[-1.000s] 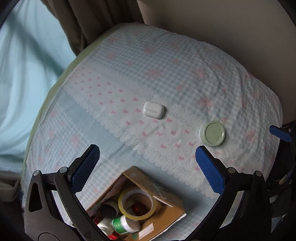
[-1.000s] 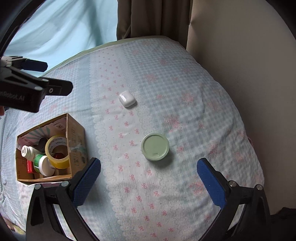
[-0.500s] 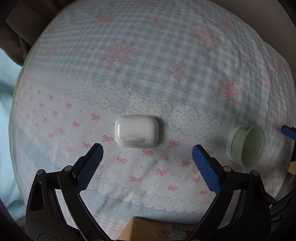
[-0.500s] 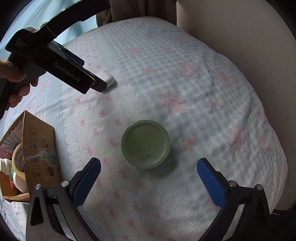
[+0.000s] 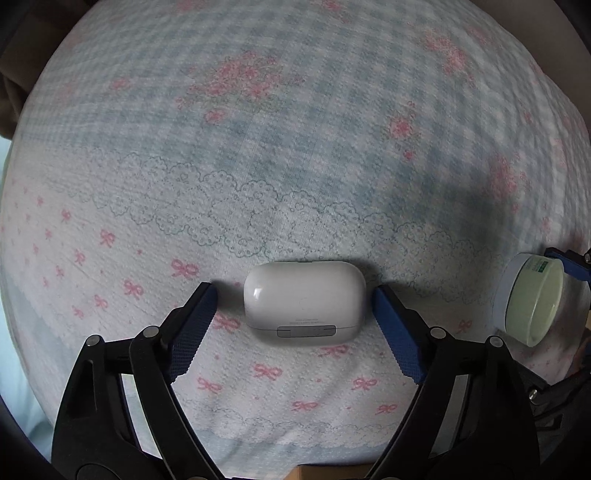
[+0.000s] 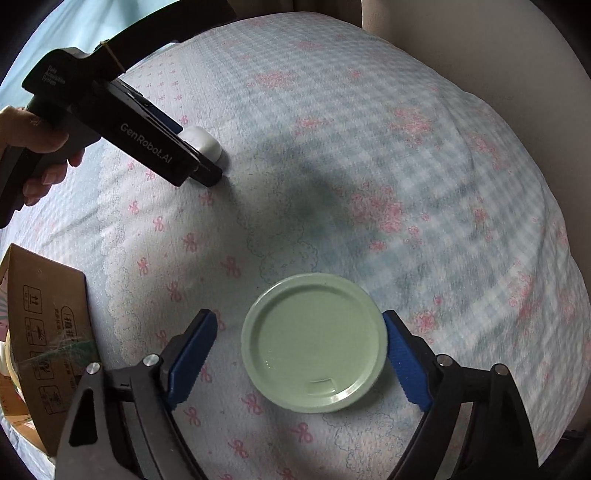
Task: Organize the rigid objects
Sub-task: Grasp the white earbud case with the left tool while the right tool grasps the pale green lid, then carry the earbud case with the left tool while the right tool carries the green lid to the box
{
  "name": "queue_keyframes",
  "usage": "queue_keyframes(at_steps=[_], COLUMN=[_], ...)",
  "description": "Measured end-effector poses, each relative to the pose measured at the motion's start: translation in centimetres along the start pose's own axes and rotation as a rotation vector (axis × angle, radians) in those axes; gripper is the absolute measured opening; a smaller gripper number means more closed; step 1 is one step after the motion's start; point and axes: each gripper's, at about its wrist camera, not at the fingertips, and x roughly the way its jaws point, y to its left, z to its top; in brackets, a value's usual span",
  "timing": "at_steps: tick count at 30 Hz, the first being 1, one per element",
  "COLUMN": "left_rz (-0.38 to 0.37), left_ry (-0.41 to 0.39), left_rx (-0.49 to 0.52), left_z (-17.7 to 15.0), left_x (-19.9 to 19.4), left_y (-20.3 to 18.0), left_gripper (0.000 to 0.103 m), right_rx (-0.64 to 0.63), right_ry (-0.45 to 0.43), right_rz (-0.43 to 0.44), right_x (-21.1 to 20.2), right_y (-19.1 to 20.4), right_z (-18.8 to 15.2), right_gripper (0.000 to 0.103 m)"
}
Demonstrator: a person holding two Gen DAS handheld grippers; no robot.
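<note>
A white earbud case (image 5: 304, 301) lies on the patterned bedspread. My left gripper (image 5: 291, 295) is open around it: its right pad touches the case, its left pad stands a little apart. A round pale green jar (image 6: 314, 343) with its lid up sits on the bedspread. My right gripper (image 6: 299, 325) is open around it, right pad at the jar's edge, left pad apart. The jar also shows in the left wrist view (image 5: 530, 299). The left gripper (image 6: 207, 170) and the case (image 6: 203, 142) show in the right wrist view.
A cardboard box (image 6: 48, 332) holding tape rolls and small bottles stands at the left on the bedspread (image 6: 369, 166). A beige wall (image 6: 517, 44) runs along the far right side. A light blue sheet (image 6: 74, 33) lies behind at the left.
Both grippers have come down and forward. The left one now straddles the earbud case and the right one straddles the green jar. Both jaws have narrowed.
</note>
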Motion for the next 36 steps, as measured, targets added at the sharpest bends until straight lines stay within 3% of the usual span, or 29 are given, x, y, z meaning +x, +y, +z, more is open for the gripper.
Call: queue_keyframes(at_steps=[5,6,14,21,24,29,36], left_rz=[-0.010,-0.008,-0.014,-0.034,-0.072,-0.072,-0.092], left_ry=[0.001,0.009,0.003,-0.037,-0.057,-0.116,-0.191], left_rx=[0.019,0.017,-0.020,-0.066,-0.125,-0.180,-0.311], left_z=[0.6,0.7,0.8,-0.2,-0.8,-2.8,-8.5], left_x=[-0.4,-0.5,-2.2,-6.0,-8.7,-14.6,-22.9], left_y=[-0.6,-0.9,-0.2,-0.3,-0.4,-1.5,-3.1], left_gripper=[0.058,0.058,0.058,0.058,0.058,0.058,0.058], right_rx=[0.009,0.020,0.061,0.043,0.025,0.009,-0.001], right_ry=[0.020,0.024,0.034,0.026,0.009,-0.051,-0.079], right_rz=[-0.031,-0.037,-0.016,-0.020,-0.028,-0.018,0.053], right_x=[0.4,0.4,0.5,-1.4,-3.4,-8.1,-14.8], right_y=[-0.6,-0.8,-1.1,-2.3,-2.7,-3.1,-3.0], right_z=[-0.1,0.0,-0.2,1.2,1.8,2.4,4.2], right_gripper=[0.071,0.067,0.066,0.066,0.066,0.066,0.066])
